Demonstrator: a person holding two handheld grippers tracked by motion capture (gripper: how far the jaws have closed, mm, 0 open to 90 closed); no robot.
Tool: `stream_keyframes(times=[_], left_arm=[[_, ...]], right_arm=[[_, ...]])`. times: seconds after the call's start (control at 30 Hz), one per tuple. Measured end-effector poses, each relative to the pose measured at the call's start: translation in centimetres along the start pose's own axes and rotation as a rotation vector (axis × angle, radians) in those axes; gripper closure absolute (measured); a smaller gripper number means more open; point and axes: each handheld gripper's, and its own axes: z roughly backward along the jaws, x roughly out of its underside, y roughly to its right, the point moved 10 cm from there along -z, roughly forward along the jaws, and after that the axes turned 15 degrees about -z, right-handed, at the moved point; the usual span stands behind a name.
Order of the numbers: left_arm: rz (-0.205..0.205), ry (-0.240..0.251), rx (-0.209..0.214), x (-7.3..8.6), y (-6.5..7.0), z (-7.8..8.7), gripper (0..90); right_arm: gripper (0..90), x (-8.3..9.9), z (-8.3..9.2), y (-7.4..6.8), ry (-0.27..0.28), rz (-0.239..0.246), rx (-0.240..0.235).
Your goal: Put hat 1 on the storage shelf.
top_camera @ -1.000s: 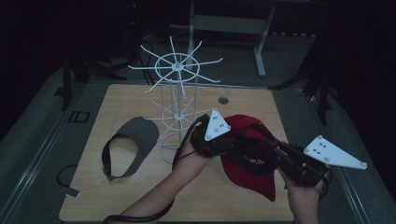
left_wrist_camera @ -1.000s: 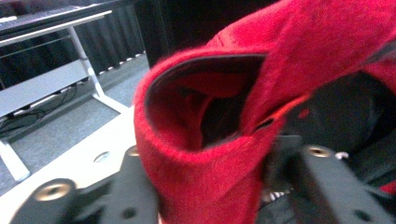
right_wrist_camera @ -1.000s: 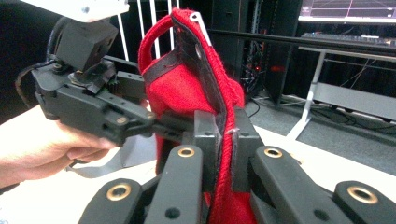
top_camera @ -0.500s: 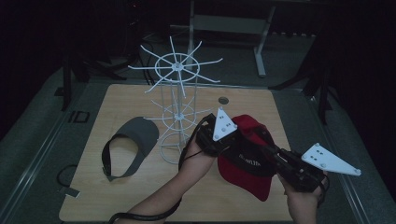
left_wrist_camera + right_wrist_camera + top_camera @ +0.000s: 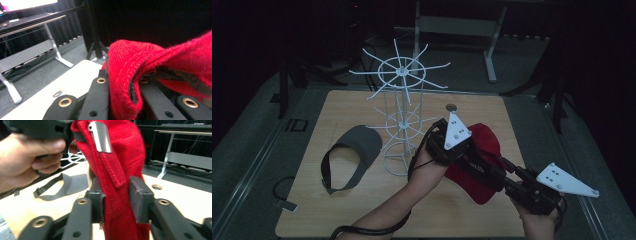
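The square pale wooden tabletop (image 5: 362, 210) has bare wood along its near edge and at its far right corner, where a small round metal-rimmed hole (image 5: 451, 106) sits close to the back edge. Left of centre, a tall white wire display rack (image 5: 401, 115) with radiating prongs takes the middle, and a flat grey sun visor with a dark strap (image 5: 349, 156) lies just left of its base. The red knitted-fabric baseball cap (image 5: 477, 150) hangs above the right half of the table, held up between both tools, near the rack but apart from it. The left gripper (image 5: 120, 87) is clamped tight on a folded edge of the cap. The right gripper (image 5: 116, 200) has just been widening its jaws, with the cap's red back strap, carrying a silver metal clip (image 5: 100, 136), between the pads; the fabric touches the left pad, and a thin gap shows at the right one.
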Motion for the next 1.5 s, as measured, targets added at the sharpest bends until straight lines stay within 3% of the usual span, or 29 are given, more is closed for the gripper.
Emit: stream_keyframes(times=[0.17, 0.23, 0.4, 0.43, 0.53, 0.6, 0.63, 0.8, 0.97, 1.1, 1.27, 1.37, 1.5], left_arm=[[-0.015, 0.004, 0.004, -0.1, 0.1, 0.0, 88.4], [-0.010, 0.007, 0.007, 0.0, 0.1, 0.0, 88.4], [0.000, 0.031, 0.038, 0.3, 0.0, 0.4, 88.3], [-0.004, 0.048, 0.062, 0.3, 0.0, 0.6, 88.3], [-0.017, 0.060, 0.101, 0.8, -0.2, 1.0, 88.3], [-0.038, 0.072, 0.117, 1.0, -0.3, 1.4, 88.2], [-0.043, 0.096, 0.151, 0.9, -0.2, 1.6, 88.2], [-0.060, 0.113, 0.186, 1.2, -0.4, 2.2, 88.2], [-0.054, 0.140, 0.227, 1.1, -0.1, 2.6, 88.1], [-0.049, 0.151, 0.244, 0.9, 0.2, 2.6, 88.1], [-0.049, 0.156, 0.251, 0.8, 0.1, 2.7, 88.1], [-0.061, 0.158, 0.250, 0.8, 0.2, 2.8, 88.0], [-0.074, 0.159, 0.258, 0.8, 0.3, 2.8, 87.7]], right_arm=[[48.6, 0.6, 0.4, -0.3, -0.021, 0.026, -0.027], [44.3, 0.5, 0.7, -0.8, -0.024, 0.036, -0.059], [45.0, -0.9, 2.1, -1.2, 0.029, 0.066, -0.079], [46.5, -1.2, 2.3, -1.2, 0.037, 0.063, -0.085], [48.6, -1.6, 2.0, -0.4, 0.028, 0.081, -0.057], [49.2, -1.7, 1.4, -0.2, 0.007, 0.080, -0.077], [49.3, -1.7, 1.1, -0.2, 0.000, 0.086, -0.086], [50.1, -1.6, -0.4, -1.6, -0.038, 0.138, -0.176], [54.0, -1.6, -1.7, -2.7, -0.059, 0.196, -0.207], [61.3, -1.8, -2.3, -2.8, -0.061, 0.223, -0.180], [86.3, -2.0, -2.1, -2.8, -0.060, 0.261, -0.170], [88.3, -2.4, -1.8, -2.9, -0.033, 0.264, -0.170], [88.8, -3.2, -1.2, -2.9, -0.003, 0.224, -0.192]])
